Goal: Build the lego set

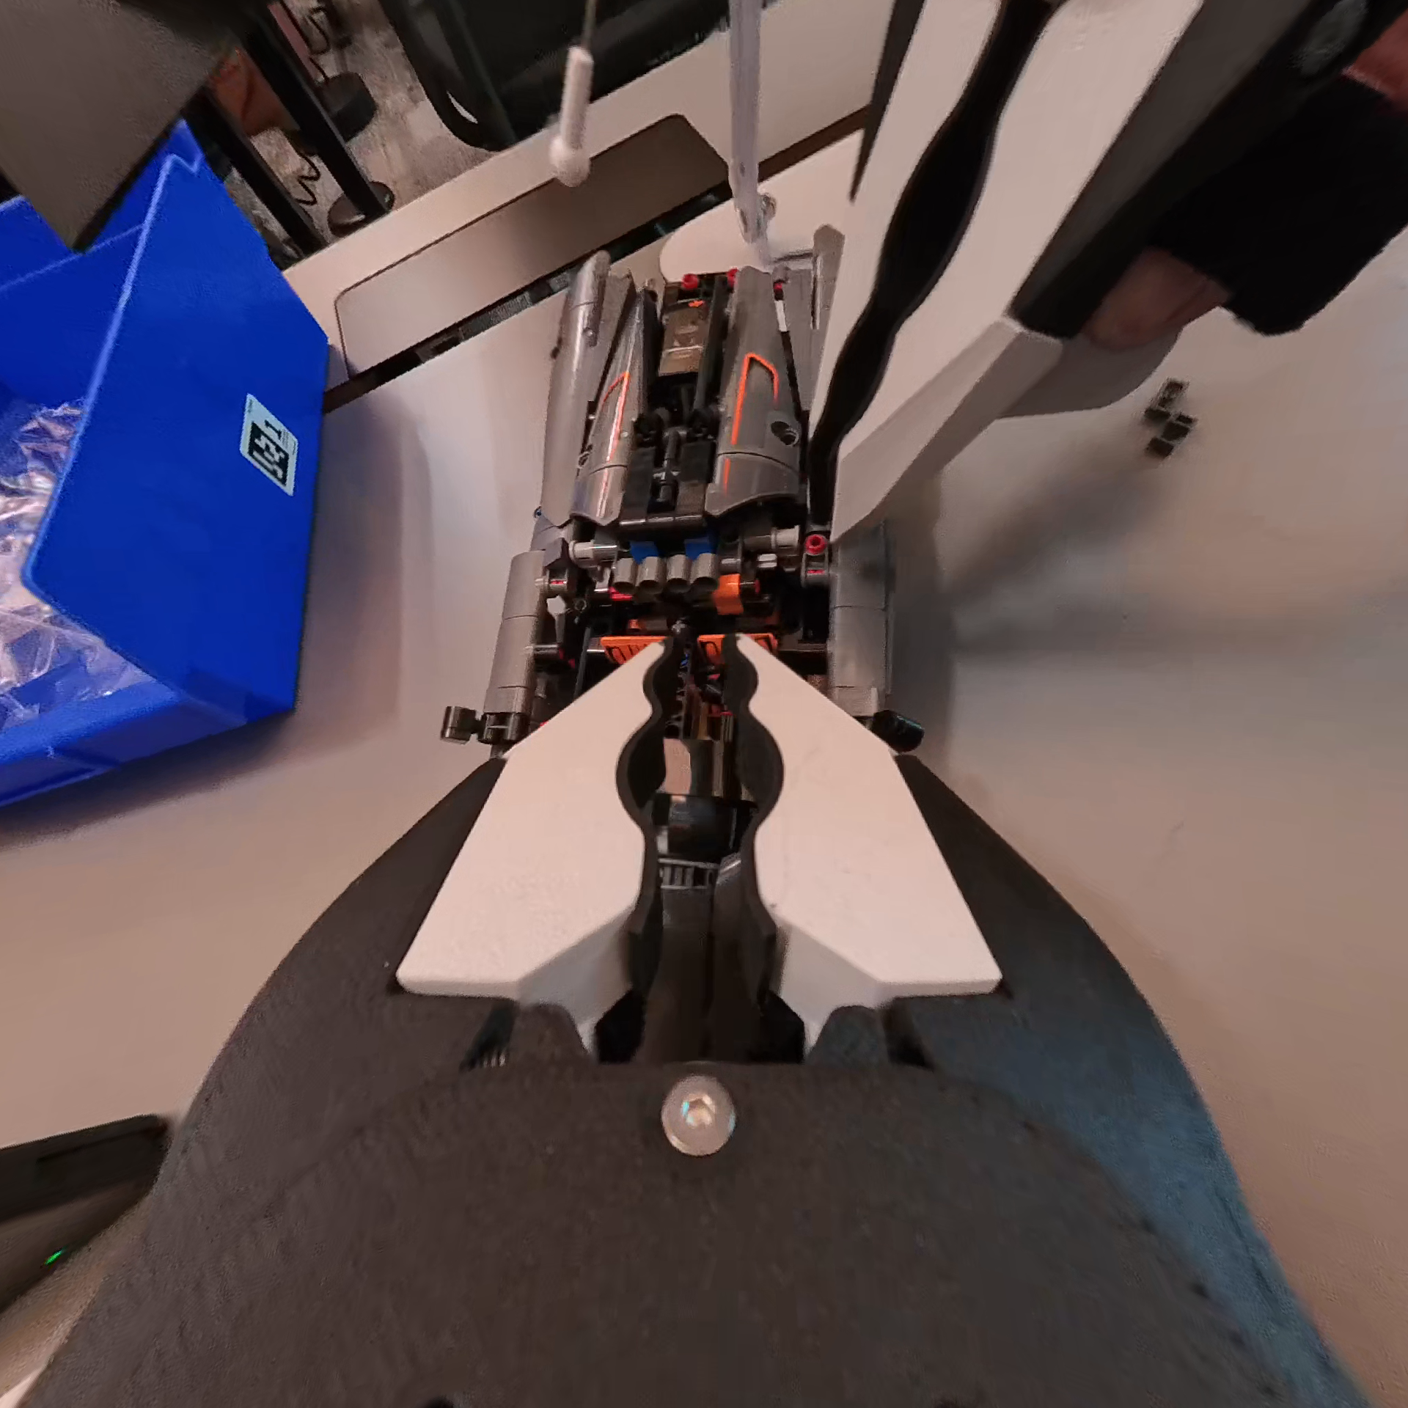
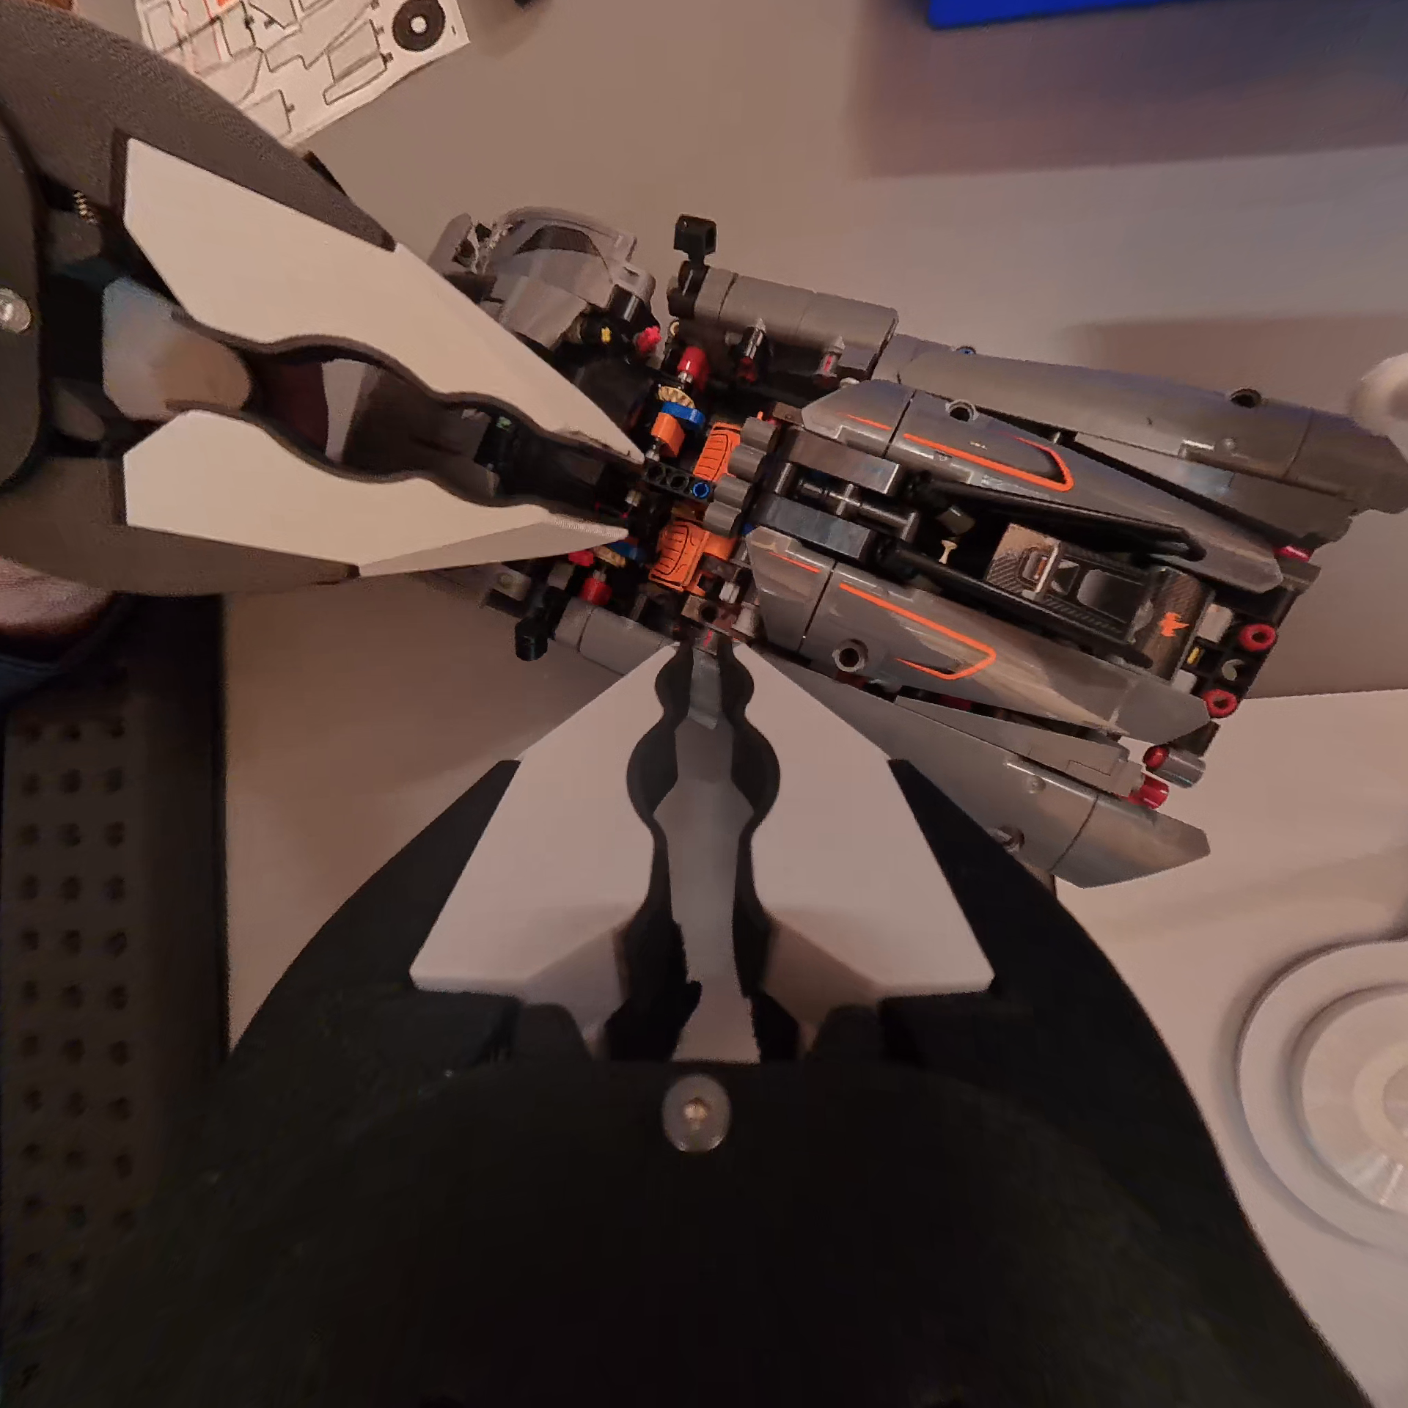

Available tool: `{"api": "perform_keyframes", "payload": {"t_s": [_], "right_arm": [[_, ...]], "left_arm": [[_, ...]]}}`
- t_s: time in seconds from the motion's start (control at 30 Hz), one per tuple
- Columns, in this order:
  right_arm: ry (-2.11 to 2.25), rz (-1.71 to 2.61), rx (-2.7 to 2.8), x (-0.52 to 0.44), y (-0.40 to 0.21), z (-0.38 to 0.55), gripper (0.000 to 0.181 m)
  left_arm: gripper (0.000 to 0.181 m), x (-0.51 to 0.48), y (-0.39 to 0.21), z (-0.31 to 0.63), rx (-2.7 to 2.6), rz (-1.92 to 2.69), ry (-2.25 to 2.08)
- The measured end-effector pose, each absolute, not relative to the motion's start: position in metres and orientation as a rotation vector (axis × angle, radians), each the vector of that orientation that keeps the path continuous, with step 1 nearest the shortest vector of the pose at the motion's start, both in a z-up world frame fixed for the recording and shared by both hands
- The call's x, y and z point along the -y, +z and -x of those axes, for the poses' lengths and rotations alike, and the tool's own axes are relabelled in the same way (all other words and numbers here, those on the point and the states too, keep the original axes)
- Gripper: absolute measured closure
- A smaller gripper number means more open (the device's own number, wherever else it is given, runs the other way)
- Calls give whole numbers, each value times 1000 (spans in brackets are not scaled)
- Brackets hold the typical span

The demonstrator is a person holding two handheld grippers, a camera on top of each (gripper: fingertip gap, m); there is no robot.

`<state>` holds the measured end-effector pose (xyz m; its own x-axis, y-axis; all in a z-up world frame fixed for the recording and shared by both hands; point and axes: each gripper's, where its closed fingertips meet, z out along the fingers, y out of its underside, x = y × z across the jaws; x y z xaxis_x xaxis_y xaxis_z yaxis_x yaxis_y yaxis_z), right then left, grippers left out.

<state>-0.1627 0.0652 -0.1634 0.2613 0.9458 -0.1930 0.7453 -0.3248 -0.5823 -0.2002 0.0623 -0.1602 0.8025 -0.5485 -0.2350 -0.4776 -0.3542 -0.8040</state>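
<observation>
Blue bin [image 1: 175,457] crowds the lego car's [image 1: 686,427] left; its right side seems open.

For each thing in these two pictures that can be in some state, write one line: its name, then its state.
lego car: partly built, inner parts bare at one end, lying on the table.
left gripper: nearly shut, tips inside the car's bare end.
right gripper: nearly shut, tips at the car's side.
blue bin: open, clear bags inside.
sticker sheet: flat on the table.
</observation>
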Motion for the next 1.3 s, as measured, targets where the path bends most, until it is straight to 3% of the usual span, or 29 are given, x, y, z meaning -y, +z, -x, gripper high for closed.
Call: {"api": "perform_keyframes", "payload": {"t_s": [0.5, 0.6, 0.77, 0.9, 1.3], "right_arm": [[736, 2138, 1683, -53, -173, 145, 171], [784, 2118, 1670, -54, -171, 146, 171], [819, 2098, 1661, -55, -167, 143, 172], [790, 2099, 1680, -55, -170, 142, 172], [825, 2076, 1715, -51, -174, 143, 173]], "left_arm": [[160, -51, -168, 166, -994, 1960, 7], [137, -46, -181, 157, -1088, 1977, 25], [153, -56, -192, 164, -1104, 2009, 197], [155, -57, -188, 164, -1101, 1986, 233], [165, -51, -177, 165, -961, 1994, -72]]}}
